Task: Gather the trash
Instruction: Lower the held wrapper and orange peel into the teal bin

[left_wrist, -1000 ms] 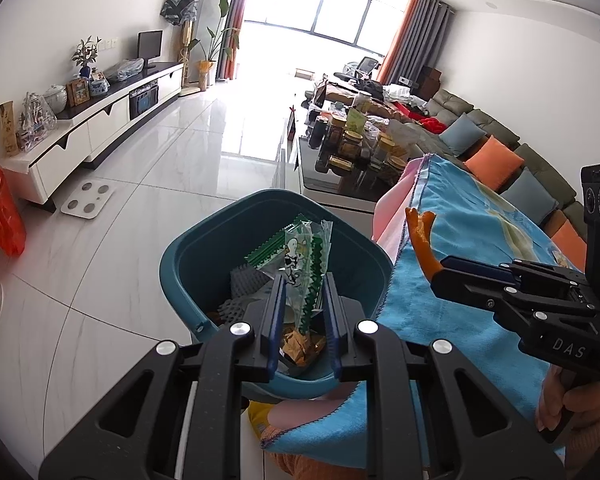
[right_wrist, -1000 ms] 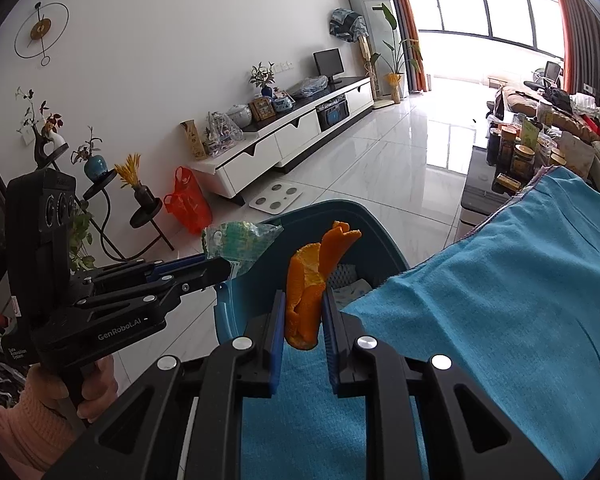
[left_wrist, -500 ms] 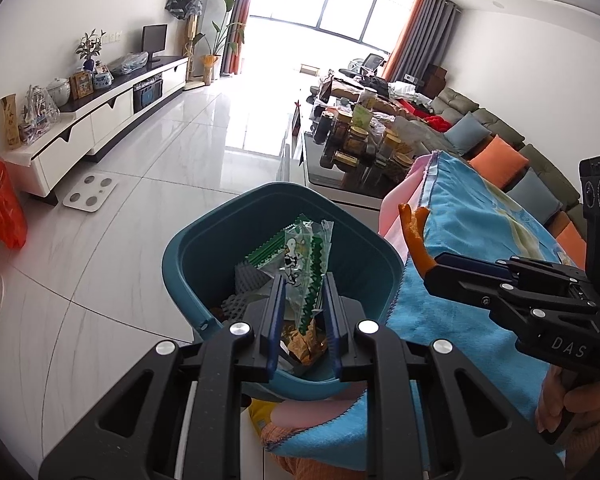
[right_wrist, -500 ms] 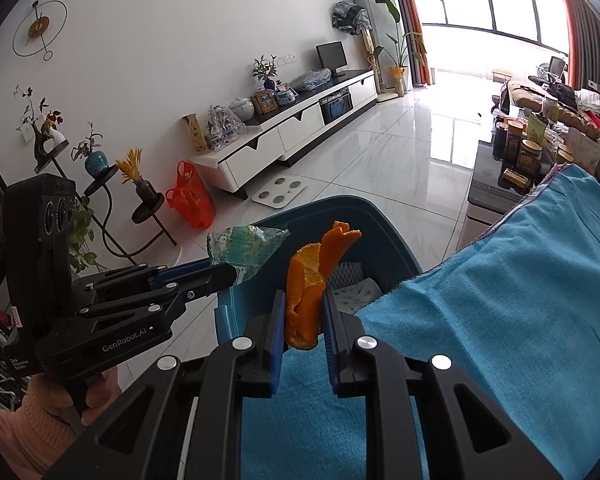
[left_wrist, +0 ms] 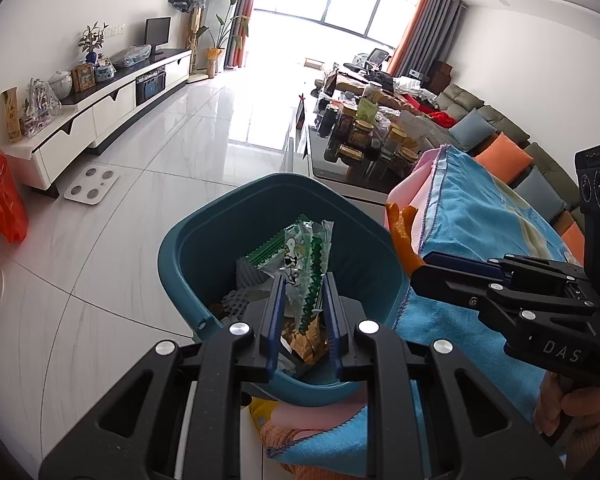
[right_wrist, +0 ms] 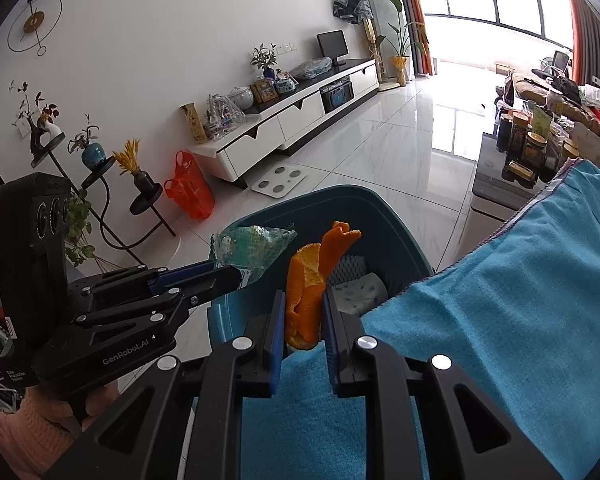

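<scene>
Pinching wrapper between left jaws, orange peel between right, over bin.

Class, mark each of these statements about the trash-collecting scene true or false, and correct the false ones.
1. The left gripper is shut on a green-and-white wrapper. True.
2. The right gripper holds a banana. False: it is shut on an orange peel.
3. The teal bin already has trash in it. True.
4. The cloth beside the bin is red. False: it is blue.
5. An orange plastic bag sits on the floor near the white cabinet. True.
</scene>
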A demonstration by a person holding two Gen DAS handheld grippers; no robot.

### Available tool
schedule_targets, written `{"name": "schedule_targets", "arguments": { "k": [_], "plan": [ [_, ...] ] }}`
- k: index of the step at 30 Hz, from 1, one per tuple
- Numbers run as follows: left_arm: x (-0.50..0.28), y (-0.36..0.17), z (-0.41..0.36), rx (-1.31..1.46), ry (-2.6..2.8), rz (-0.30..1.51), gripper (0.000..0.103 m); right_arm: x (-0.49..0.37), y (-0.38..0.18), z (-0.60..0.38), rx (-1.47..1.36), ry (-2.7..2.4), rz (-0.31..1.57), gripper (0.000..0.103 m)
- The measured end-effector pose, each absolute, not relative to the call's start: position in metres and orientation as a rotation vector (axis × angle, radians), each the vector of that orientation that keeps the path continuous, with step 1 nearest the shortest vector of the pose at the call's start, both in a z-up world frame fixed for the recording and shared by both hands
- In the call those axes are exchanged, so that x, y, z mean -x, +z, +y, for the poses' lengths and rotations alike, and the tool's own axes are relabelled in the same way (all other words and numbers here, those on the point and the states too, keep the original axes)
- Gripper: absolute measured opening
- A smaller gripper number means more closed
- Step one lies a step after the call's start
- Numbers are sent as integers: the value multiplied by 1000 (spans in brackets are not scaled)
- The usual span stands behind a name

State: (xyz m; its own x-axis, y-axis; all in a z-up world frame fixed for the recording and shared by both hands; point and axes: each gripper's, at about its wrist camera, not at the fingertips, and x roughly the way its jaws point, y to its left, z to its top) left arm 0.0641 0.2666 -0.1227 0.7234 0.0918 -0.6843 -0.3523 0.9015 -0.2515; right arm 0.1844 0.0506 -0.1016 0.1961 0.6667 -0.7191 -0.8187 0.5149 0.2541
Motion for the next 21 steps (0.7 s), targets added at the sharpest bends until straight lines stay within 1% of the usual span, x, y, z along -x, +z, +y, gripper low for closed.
{"name": "schedule_targets", "arguments": {
  "k": [21],
  "plan": [
    [-75,-134,268,391,264,743,19,-186,-107,73,253,1049,936,17]
  ]
}}
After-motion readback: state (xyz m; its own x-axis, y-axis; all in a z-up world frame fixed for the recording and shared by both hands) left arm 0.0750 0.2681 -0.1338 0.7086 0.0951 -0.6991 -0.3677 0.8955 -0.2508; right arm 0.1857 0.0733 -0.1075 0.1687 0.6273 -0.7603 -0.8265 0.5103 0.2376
